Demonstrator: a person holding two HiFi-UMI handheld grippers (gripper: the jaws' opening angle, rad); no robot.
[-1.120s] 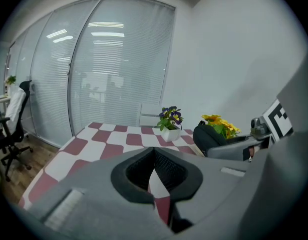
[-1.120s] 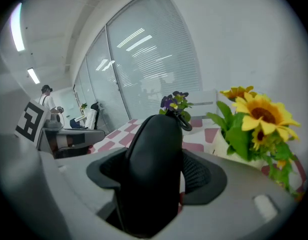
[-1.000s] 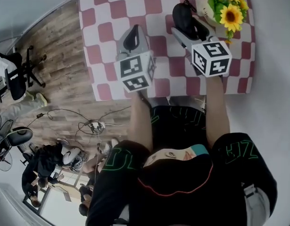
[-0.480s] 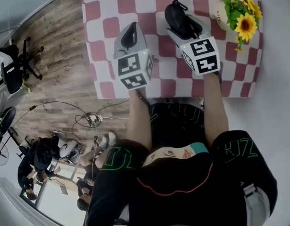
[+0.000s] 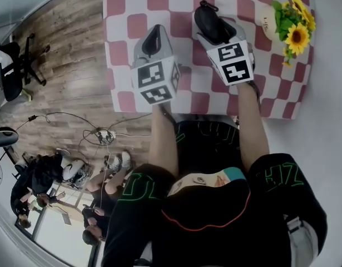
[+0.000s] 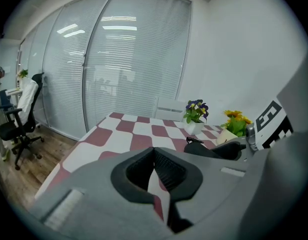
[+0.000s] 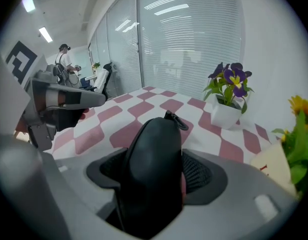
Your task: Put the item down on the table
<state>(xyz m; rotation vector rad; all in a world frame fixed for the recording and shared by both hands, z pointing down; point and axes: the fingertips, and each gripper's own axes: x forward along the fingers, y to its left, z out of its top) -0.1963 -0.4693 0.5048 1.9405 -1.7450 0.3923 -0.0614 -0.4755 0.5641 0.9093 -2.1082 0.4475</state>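
Note:
A black zipped case [image 5: 208,21] with a small pull tab stands up between the jaws of my right gripper [image 5: 213,31], which is shut on it above the red-and-white checked table [image 5: 126,7]. In the right gripper view the case [image 7: 155,164] fills the gap between both pads. To its left, my left gripper [image 5: 154,41] hovers over the table's near part, and its jaws [image 6: 154,156] are shut with nothing between them. The right gripper [image 6: 221,150] with the case also shows at the right of the left gripper view.
A pot of sunflowers [image 5: 292,22] stands at the table's right edge, close to the right gripper. A white pot of purple flowers [image 7: 229,98] sits further back. Office chairs [image 5: 12,77], cables and wooden floor lie left of the table. A glass partition stands behind.
The right gripper with the case has drawn left, away from the sunflowers. The left gripper has kept nearly the same spot over the table. Both stay shut.

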